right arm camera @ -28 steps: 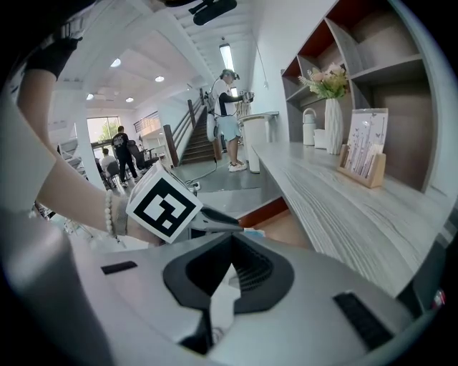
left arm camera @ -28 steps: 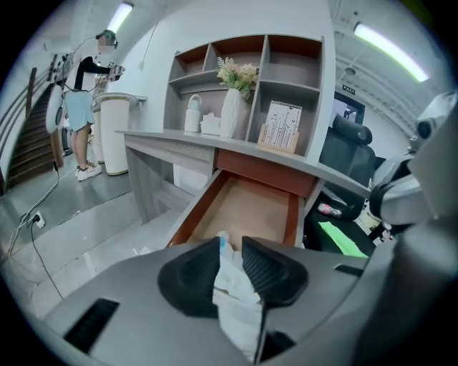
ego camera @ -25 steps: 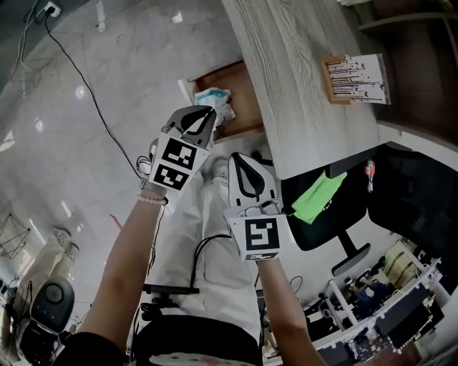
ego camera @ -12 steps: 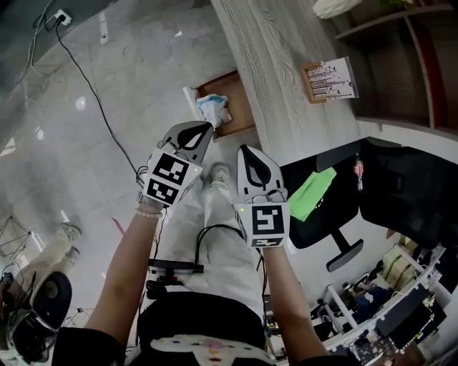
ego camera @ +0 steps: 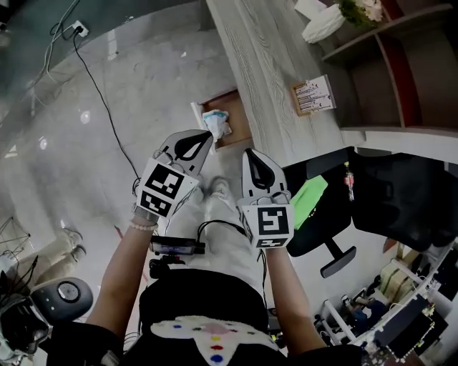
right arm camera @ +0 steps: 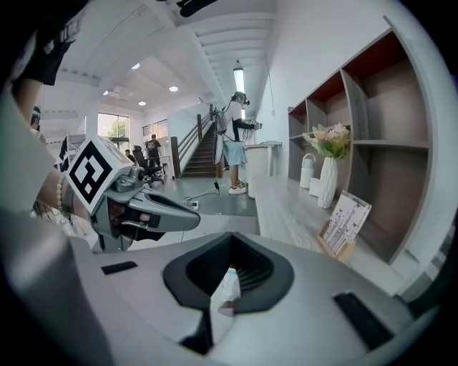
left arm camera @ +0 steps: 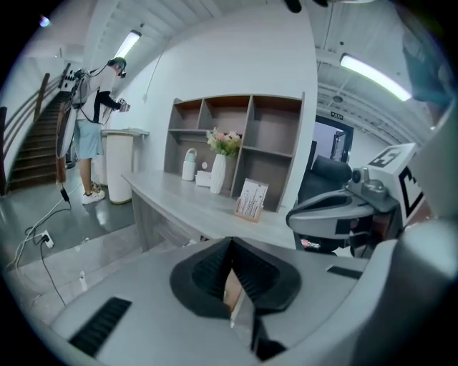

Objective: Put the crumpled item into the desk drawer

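The crumpled item (ego camera: 215,123), white with blue print, lies inside the open wooden drawer (ego camera: 235,114) under the desk's edge. My left gripper (ego camera: 206,136) hovers just short of the drawer's front, shut, with nothing in it. My right gripper (ego camera: 252,154) hangs beside it near the desk edge, also shut and empty. In the left gripper view the left gripper (left arm camera: 230,250) shows its black pads meeting, with the right gripper (left arm camera: 343,214) alongside. The right gripper (right arm camera: 230,244) points at the drawer, and a sliver of the crumpled item (right arm camera: 227,282) shows below its pads.
The long grey wood-grain desk (ego camera: 272,64) carries a card stand (ego camera: 313,95) and a white vase of flowers (ego camera: 333,18). A black office chair with a green cloth (ego camera: 308,201) stands to the right. A cable (ego camera: 100,93) runs over the glossy floor at left.
Both grippers have drawn back from the drawer toward the person's body. The crumpled item stays in the drawer, farther from the left gripper's tips than before.
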Tool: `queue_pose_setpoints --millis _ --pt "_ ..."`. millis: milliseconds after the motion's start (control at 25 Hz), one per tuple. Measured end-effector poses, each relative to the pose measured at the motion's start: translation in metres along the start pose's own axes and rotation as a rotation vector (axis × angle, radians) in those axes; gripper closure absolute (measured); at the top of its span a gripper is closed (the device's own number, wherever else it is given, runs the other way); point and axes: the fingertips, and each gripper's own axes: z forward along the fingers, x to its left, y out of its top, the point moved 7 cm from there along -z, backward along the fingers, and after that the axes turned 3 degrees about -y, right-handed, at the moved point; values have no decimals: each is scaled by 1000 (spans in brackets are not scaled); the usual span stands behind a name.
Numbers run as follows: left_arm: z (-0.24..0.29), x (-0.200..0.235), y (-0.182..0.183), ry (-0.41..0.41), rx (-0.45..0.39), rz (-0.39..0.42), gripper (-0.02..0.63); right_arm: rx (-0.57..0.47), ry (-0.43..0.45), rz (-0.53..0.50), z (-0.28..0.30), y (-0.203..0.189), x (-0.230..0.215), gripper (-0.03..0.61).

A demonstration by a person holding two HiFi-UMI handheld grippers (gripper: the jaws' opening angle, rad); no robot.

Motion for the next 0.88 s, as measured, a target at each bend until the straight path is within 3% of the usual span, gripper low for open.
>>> queue_pose_setpoints --millis 480,880 --pt "-71 -13 75 106 -167 114 603 -115 -12 -59 -40 59 -10 575" --pt "-113 -29 105 148 -242 154 603 -170 15 -111 -64 94 0 575"
